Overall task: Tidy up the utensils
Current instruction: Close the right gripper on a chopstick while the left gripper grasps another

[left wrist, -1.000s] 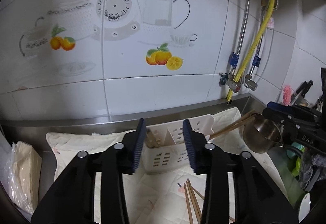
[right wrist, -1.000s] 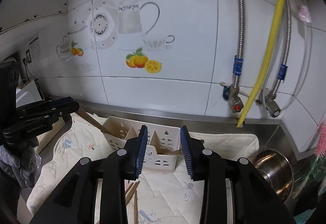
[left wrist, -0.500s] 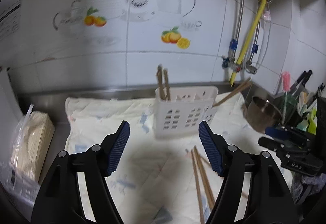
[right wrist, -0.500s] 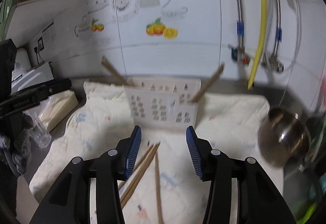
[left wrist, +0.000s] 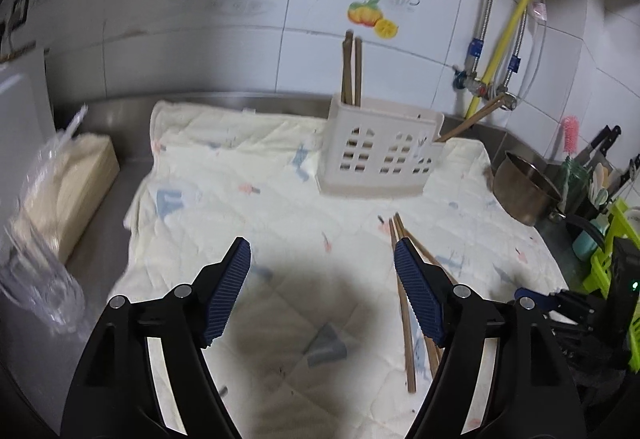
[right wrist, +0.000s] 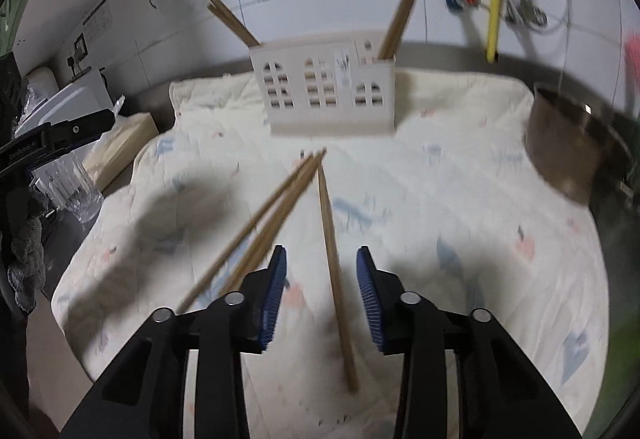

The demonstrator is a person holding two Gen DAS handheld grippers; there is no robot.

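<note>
A white slotted utensil holder (left wrist: 380, 151) (right wrist: 326, 95) stands on a pale quilted cloth (left wrist: 280, 223) (right wrist: 440, 199). Two wooden chopsticks (left wrist: 352, 67) stand in its left end and more (right wrist: 398, 19) lean out of its right end. Several loose wooden chopsticks (left wrist: 404, 303) (right wrist: 276, 207) lie on the cloth in front of it. My left gripper (left wrist: 322, 291) is wide open and empty above the cloth, left of the loose chopsticks. My right gripper (right wrist: 320, 295) is open, with a single chopstick (right wrist: 334, 267) lying between its jaws.
A steel pot (left wrist: 524, 191) (right wrist: 572, 147) sits right of the cloth. A tissue pack (left wrist: 60, 187) and clear glasses (left wrist: 36, 279) stand on the left. A green rack (left wrist: 612, 239) with knives is at far right. Pipes (left wrist: 500, 39) run down the tiled wall.
Both grippers have pulled back from the holder and lowered toward the cloth. The left gripper has opened wide. The right gripper now straddles one loose chopstick.
</note>
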